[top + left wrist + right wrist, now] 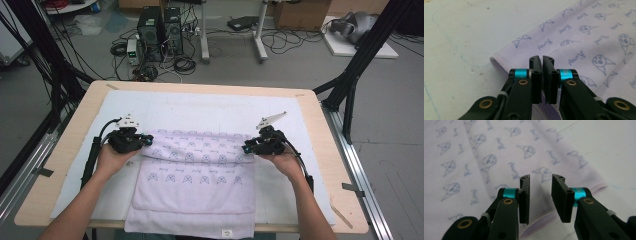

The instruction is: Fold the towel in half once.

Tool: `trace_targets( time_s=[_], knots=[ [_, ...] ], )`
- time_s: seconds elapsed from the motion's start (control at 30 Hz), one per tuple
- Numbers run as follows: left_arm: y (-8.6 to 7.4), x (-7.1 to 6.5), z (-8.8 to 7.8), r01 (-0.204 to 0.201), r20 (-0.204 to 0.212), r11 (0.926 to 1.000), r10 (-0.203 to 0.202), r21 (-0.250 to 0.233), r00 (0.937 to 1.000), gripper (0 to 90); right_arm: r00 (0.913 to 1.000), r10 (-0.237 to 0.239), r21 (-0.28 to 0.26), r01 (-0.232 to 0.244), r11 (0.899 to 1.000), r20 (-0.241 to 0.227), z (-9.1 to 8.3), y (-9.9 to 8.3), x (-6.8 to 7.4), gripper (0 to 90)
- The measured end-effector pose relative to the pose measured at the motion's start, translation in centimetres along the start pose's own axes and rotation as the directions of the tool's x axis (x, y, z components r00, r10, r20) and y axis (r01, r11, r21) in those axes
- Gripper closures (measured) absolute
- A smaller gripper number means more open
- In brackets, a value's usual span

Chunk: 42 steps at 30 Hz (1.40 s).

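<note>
A lilac towel (195,180) printed with small blue faces lies on the white mat (200,107), its far part folded toward the person into a thick band. My left gripper (148,140) is at the band's left end. In the left gripper view its jaws (542,58) stand pressed together just inside the towel's (586,32) hemmed corner, with a strip of fabric showing low between them. My right gripper (246,148) is at the band's right end. Its jaws (541,178) stand apart over the towel's (486,150) hem, pressing on nothing.
The mat covers most of a wooden table (75,130). The towel's near edge hangs over the table's front edge (190,231). Black frame posts (350,90) stand at both far corners, with computers and cables (160,35) on the floor beyond.
</note>
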<state>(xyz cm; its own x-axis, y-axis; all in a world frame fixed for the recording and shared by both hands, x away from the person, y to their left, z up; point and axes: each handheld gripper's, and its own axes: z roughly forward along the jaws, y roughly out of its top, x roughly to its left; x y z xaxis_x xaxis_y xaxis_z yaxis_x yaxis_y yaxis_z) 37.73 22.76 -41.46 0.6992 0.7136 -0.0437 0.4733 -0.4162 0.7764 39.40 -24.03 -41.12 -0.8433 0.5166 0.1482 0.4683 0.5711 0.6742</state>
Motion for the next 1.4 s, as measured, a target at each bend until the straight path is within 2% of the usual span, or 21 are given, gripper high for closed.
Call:
trace_targets(
  time_s=[0.07, 0.13, 0.17, 0.23, 0.4, 0.6, 0.73, 0.8, 0.83, 0.87, 0.9, 0.93, 0.97, 1.0, 1.03, 1.07, 1.13, 1.17, 1.23, 1.33, 1.4],
  knots=[
    [-0.2, 0.1, 0.0, 0.007, 0.003, 1.0, -0.007, 0.001, 1.0, 85.7, 0.9993, -0.03, 0.046, 0.029, 0.999, 0.023, 0.7, -0.2, 0.3, 68.3],
    [-0.3, 0.1, -0.1, 0.012, 0.002, 0.9999, -0.012, 0.004, 0.9999, 85.7, 0.9989, -0.034, 0.084, 0.031, 0.996, 0.033, 1.5, -0.5, 0.4, 77.0],
    [-0.4, 0.2, -0.2, 0.011, 0.0, 0.9999, -0.011, 0.002, 0.9999, 85.7, 0.9986, -0.04, 0.083, 0.037, 0.996, 0.034, 1.6, -0.6, 0.4, 82.8],
    [-0.3, 0.2, -0.4, 0.013, 0.001, 0.9998, -0.013, -0.012, 0.9999, 85.7, 0.9983, -0.043, 0.06, 0.041, 0.997, 0.038, 1.2, -0.4, 0.6, 85.4],
    [0.2, 0.4, -1.0, 0.038, -0.006, 0.9974, -0.038, -0.062, 0.9993, 85.7, 0.999, -0.022, -0.06, 0.024, 0.998, 0.04, -1.0, 0.2, 0.4, 85.4],
    [1.0, 0.7, -1.5, 0.079, -0.027, 0.9873, -0.083, -0.138, 0.9962, 85.7, 0.9977, -0.002, -0.111, 0.01, 0.994, 0.067, -2.1, 0.9, 0.0, 85.5],
    [1.4, 1.1, -1.2, 0.086, -0.077, 0.9816, -0.1, -0.171, 0.992, 85.8, 0.996, 0.005, -0.131, 0.007, 0.991, 0.089, -2.2, 1.4, -0.5, 85.9],
    [2.2, 1.7, -0.8, 0.084, -0.126, 0.9739, -0.113, -0.211, 0.9856, 85.9, 0.9912, 0.002, -0.137, 0.016, 0.99, 0.133, -2.3, 2.1, -1.1, 86.6],
    [3.1, 2.2, -0.4, 0.078, -0.16, 0.97, -0.116, -0.23, 0.9802, 85.9, 0.9883, 0.01, -0.155, 0.014, 0.988, 0.152, -2.5, 2.7, -1.6, 86.7],
    [4.3, 2.8, 0.2, 0.068, -0.206, 0.9662, -0.121, -0.249, 0.971, 85.8, 0.9825, 0.015, -0.166, 0.016, 0.986, 0.186, -2.6, 3.5, -2.2, 86.5],
    [5.7, 3.4, 0.9, 0.063, -0.249, 0.9648, -0.128, -0.255, 0.9599, 84.4, 0.9696, 0.03, -0.192, 0.018, 0.981, 0.243, -2.7, 4.5, -2.8, 83.9],
    [6.8, 3.8, 1.7, 0.053, -0.322, 0.9686, -0.132, -0.243, 0.9376, 79.6, 0.9545, 0.072, -0.226, -0.005, 0.974, 0.289, -2.6, 5.5, -3.6, 75.9],
    [7.6, 4.2, 2.4, 0.081, -0.35, 0.9705, -0.159, -0.227, 0.9231, 70.5, 0.9386, 0.119, -0.238, -0.041, 0.97, 0.324, -2.4, 6.4, -4.4, 68.6],
    [7.9, 4.7, 3.0, 0.143, -0.31, 0.9632, -0.211, -0.227, 0.927, 67.6, 0.9282, 0.152, -0.242, -0.069, 0.968, 0.34, -2.1, 6.9, -5.0, 66.8],
    [7.8, 4.7, 3.2, 0.153, -0.298, 0.9611, -0.219, -0.23, 0.929, 67.9, 0.9307, 0.168, -0.246, -0.088, 0.965, 0.325, -1.6, 7.2, -5.3, 66.8],
    [7.7, 4.6, 3.4, 0.143, -0.293, 0.9658, -0.204, -0.216, 0.934, 68.1, 0.934, 0.163, -0.242, -0.086, 0.966, 0.318, -1.3, 7.2, -5.3, 66.4],
    [7.1, 4.2, 3.4, 0.107, -0.266, 0.9782, -0.153, -0.178, 0.9518, 66.5, 0.9485, 0.122, -0.197, -0.066, 0.978, 0.292, -0.7, 7.0, -4.9, 63.5],
    [6.6, 4.0, 3.2, 0.097, -0.258, 0.9817, -0.137, -0.164, 0.9563, 65.8, 0.9559, 0.104, -0.182, -0.054, 0.982, 0.275, -0.4, 6.7, -4.6, 63.1],
    [5.7, 3.5, 2.3, 0.098, -0.228, 0.9811, -0.135, -0.167, 0.9642, 65.4, 0.9623, 0.088, -0.165, -0.046, 0.985, 0.257, -0.4, 5.8, -4.0, 60.7],
    [4.1, 2.3, 0.7, 0.063, -0.192, 0.9842, -0.095, -0.166, 0.9767, 63.4, 0.9738, 0.071, -0.159, -0.036, 0.987, 0.216, -1.1, 4.4, -2.4, 58.5],
    [3.2, 1.4, -0.4, 0.03, -0.174, 0.9911, -0.052, -0.13, 0.9834, 61.5, 0.9809, 0.062, -0.179, -0.028, 0.983, 0.184, -1.9, 3.4, -1.1, 56.8]
  ],
)
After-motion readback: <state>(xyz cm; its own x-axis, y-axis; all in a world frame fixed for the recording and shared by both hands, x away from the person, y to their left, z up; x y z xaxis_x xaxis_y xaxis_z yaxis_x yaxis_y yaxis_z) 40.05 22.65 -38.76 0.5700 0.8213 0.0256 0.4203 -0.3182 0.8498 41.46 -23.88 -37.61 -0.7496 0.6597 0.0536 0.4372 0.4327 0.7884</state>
